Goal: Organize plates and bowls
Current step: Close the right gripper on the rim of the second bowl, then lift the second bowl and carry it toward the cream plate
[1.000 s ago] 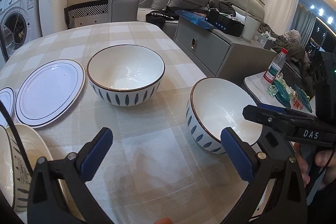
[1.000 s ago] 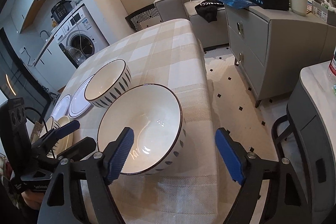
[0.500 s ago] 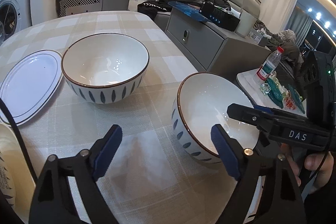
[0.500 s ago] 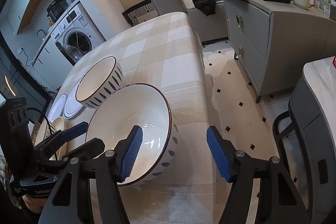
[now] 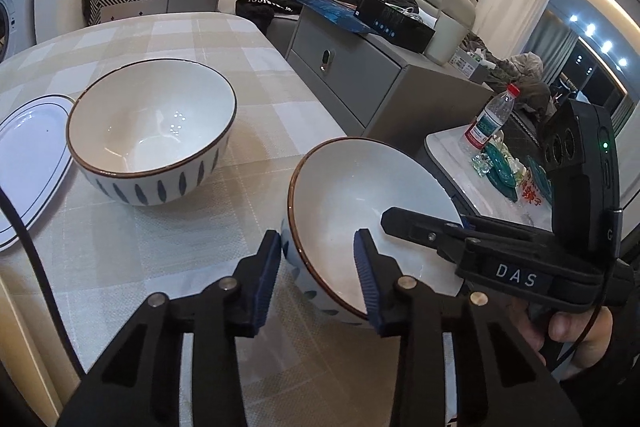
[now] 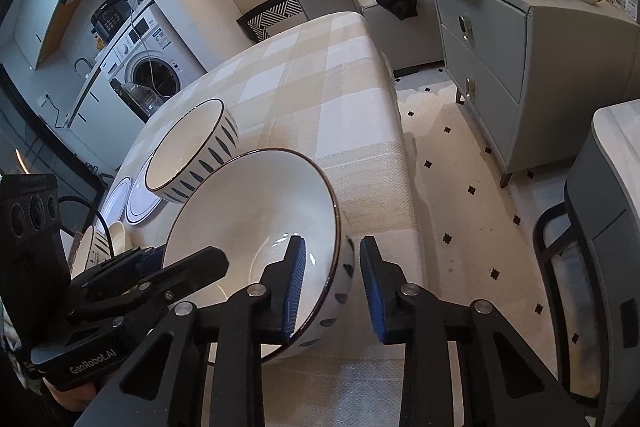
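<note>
On the checked tablecloth of the table (image 5: pixel 168 235), which is filling most of both views, two white bowls with blue dashes are sitting apart. The far bowl (image 5: pixel 152 131) is resting upright near ten o'clock in the left wrist view, and just beside it at nine o'clock a white plate (image 5: pixel 28 155) with a thin dark ring is lying flat. The near bowl (image 5: pixel 360 203) is sitting close to the table's edge, toward four o'clock from its twin, and it is tipping a little off level. Both grippers are working on this one. The left gripper (image 5: pixel 316 267) is straddling the rim at six o'clock, one blue pad outside against the wall and the other inside; its jaws are closing on the rim, and the outer pad looks to be touching already. The right gripper (image 6: pixel 330 287) is doing the same on the opposite rim, jaws closing with the wall between them, though I cannot tell whether the outer pad is touching yet. A hand (image 5: pixel 568 335) is gripping the right tool's handle at four o'clock. Off beyond the table, a water bottle (image 5: pixel 490 117) is standing at two o'clock
</note>
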Demonstrator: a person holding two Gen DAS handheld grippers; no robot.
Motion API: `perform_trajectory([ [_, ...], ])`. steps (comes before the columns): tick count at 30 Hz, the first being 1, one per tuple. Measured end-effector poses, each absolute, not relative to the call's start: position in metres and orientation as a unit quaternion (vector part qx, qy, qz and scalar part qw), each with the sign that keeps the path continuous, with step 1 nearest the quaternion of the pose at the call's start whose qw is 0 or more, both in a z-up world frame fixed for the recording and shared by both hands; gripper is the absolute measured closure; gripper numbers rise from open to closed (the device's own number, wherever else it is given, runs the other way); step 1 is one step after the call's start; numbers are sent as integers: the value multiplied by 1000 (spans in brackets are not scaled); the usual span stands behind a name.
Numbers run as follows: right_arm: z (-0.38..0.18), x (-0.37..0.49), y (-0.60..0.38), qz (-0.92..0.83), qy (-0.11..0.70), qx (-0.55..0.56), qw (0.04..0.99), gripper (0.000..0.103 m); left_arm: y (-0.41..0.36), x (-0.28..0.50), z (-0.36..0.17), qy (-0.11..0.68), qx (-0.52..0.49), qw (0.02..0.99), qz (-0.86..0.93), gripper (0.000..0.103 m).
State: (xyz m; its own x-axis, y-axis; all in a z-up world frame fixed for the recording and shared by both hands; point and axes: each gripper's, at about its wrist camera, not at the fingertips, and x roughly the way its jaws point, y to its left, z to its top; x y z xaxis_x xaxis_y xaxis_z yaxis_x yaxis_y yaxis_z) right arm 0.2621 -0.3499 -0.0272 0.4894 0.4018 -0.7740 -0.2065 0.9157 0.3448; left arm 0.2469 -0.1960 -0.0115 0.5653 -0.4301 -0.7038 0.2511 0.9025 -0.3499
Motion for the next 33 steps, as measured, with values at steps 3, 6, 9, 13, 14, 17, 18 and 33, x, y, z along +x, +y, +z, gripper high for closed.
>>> perform_trajectory([
  [3, -25, 261, -344, 163, 478, 87, 859, 80, -198, 247, -10, 428, -99, 878, -189, 69],
  [6, -22, 261, -342, 154, 479, 86, 860, 82, -197, 247, -10, 431, -92, 878, -184, 70],
  [9, -18, 260, -340, 151, 481, 84, 859, 83, -197, 245, -9, 434, -88, 878, -181, 70],
  [13, -19, 261, -340, 144, 488, 88, 856, 83, -198, 244, -7, 436, -86, 878, -181, 70],
  [14, -19, 261, -341, 143, 489, 93, 855, 83, -198, 243, -5, 436, -86, 878, -181, 70],
  [17, -19, 261, -342, 144, 494, 97, 852, 83, -197, 241, -3, 436, -85, 878, -181, 70],
  [18, -20, 261, -343, 148, 498, 103, 848, 83, -196, 240, -3, 436, -85, 878, -179, 70],
  [33, -29, 265, -347, 174, 494, 125, 843, 83, -189, 245, -12, 438, -99, 873, -192, 68],
])
